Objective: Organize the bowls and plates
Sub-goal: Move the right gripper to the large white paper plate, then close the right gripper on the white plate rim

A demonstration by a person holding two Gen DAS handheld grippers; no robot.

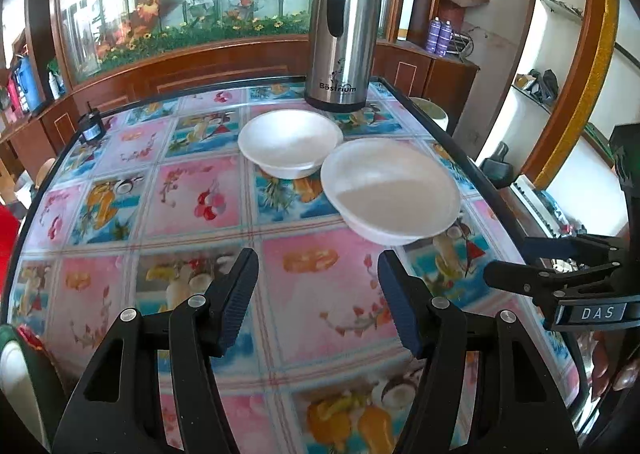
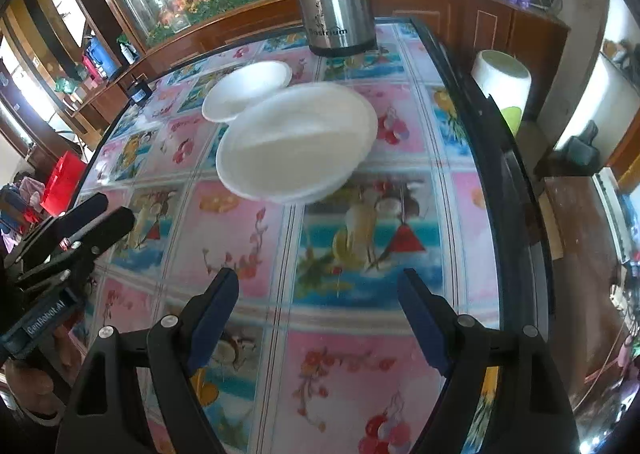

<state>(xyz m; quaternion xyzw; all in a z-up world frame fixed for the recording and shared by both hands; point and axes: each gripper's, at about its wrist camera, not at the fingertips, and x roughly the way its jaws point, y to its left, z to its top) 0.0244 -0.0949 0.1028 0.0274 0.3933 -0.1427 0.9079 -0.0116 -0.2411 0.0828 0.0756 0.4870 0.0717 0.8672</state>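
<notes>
Two white foam bowls stand on the fruit-patterned table (image 1: 192, 214). The farther bowl (image 1: 290, 144) sits in front of a steel thermos. The nearer bowl (image 1: 390, 192) lies to its right, rims almost touching. In the right wrist view the nearer bowl (image 2: 298, 142) fills the middle and the farther bowl (image 2: 246, 90) is behind it to the left. My left gripper (image 1: 318, 266) hovers open above the cloth, short of the nearer bowl, nothing between its fingers. My right gripper (image 2: 320, 282) is open too, empty, below the nearer bowl. Each gripper shows at the edge of the other's view.
A steel thermos (image 1: 344, 30) stands at the table's far edge. A small dark jar (image 1: 91, 128) sits at the far left corner. Beyond the table's right edge (image 2: 508, 158) stands a white and green container (image 2: 506, 90). Wooden cabinets and shelves surround the table.
</notes>
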